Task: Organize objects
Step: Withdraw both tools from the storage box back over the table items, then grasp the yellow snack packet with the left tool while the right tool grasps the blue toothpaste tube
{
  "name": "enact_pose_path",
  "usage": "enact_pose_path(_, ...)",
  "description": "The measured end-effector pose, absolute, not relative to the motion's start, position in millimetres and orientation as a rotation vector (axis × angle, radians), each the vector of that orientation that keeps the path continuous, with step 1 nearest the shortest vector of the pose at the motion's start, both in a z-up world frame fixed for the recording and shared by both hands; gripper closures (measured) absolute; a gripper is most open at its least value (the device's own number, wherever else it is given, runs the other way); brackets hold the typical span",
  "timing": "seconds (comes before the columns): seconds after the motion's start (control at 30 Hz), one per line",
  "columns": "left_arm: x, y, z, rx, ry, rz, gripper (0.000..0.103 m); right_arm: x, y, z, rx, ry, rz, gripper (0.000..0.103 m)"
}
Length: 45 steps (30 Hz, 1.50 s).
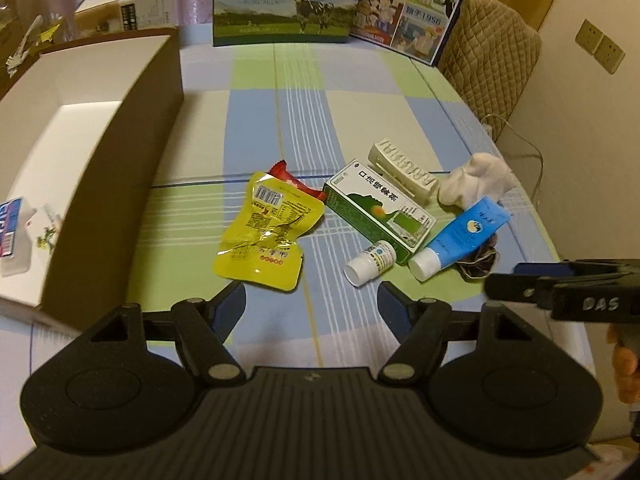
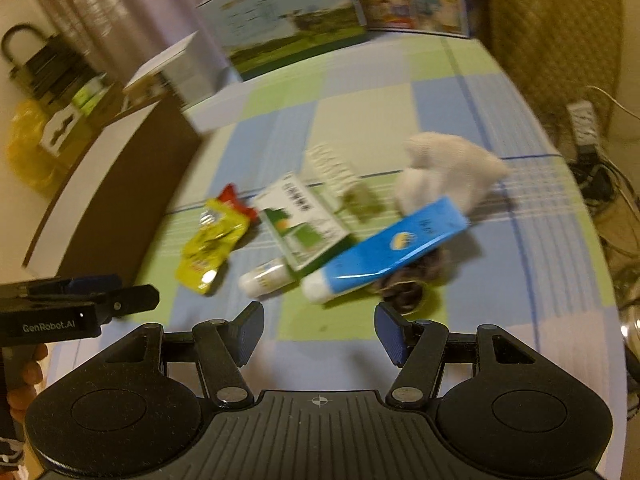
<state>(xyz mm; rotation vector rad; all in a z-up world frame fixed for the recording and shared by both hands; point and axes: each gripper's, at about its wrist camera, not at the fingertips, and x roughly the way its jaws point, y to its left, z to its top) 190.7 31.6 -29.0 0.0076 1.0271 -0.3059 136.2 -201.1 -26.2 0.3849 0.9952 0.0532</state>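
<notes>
Loose items lie on the checked tablecloth (image 1: 304, 120): a yellow snack pouch (image 1: 266, 232), a red wrapper (image 1: 290, 178), a green-and-white carton (image 1: 378, 208), a small white bottle (image 1: 370, 262), a blue tube (image 1: 460, 238), a white ribbed clip (image 1: 404, 168), a white cloth (image 1: 478, 178) and a dark hair tie (image 1: 480, 260). My left gripper (image 1: 312, 308) is open and empty, just short of the pouch and bottle. My right gripper (image 2: 320, 328) is open and empty, just short of the blue tube (image 2: 384, 246) and bottle (image 2: 266, 278). This view is blurred.
A brown box with a white inside (image 1: 60, 128) stands at the left, holding a couple of small packs (image 1: 12, 228). Two milk cartons (image 1: 288, 0) stand at the table's far edge. A quilted chair (image 1: 488, 64) is at the right. My right gripper shows in the left view (image 1: 520, 284).
</notes>
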Motion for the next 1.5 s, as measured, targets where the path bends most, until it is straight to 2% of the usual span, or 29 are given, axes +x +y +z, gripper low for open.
enact_pose_path(0.2, 215.3, 25.3, -50.3, 0.049, 1.037, -0.300, 0.033, 136.3, -223.5, -36.3, 0.450, 0.983, -0.038, 0.045)
enact_pose_path(0.4, 246.4, 19.0, -73.6, 0.110, 1.059, -0.307, 0.027, 137.4, -238.5, -47.1, 0.501, 0.996, -0.106, 0.045)
enact_pose_path(0.8, 295.6, 21.7, -118.4, 0.188, 1.135, -0.308, 0.026, 136.9, -252.1, -57.0, 0.554, 1.008, -0.184, 0.045)
enact_pose_path(1.1, 283.9, 23.7, -121.4, 0.207, 1.096, -0.336, 0.033, 139.9, -247.1, -61.2, 0.615, 0.974, -0.156, 0.045)
enact_pose_path(1.17, 279.2, 24.3, -119.7, 0.203, 1.090, -0.339, 0.045, 141.0, -244.6, -61.1, 0.631, 0.963, -0.136, 0.045)
enact_pose_path(1.3, 273.3, 29.9, -117.2, 0.174, 1.096, -0.328, 0.049, 143.7, -238.5, -61.9, 0.697, 0.940, -0.071, 0.045)
enact_pose_path(1.43, 267.2, 37.4, -114.1, 0.137, 1.106, -0.317, 0.052, 147.1, -235.2, -74.1, 0.802, 0.953, -0.037, 0.056)
enact_pose_path(1.5, 261.4, 41.2, -109.7, 0.122, 1.103, -0.307, 0.053, 148.8, -235.0, -82.3, 0.843, 0.965, -0.042, 0.058)
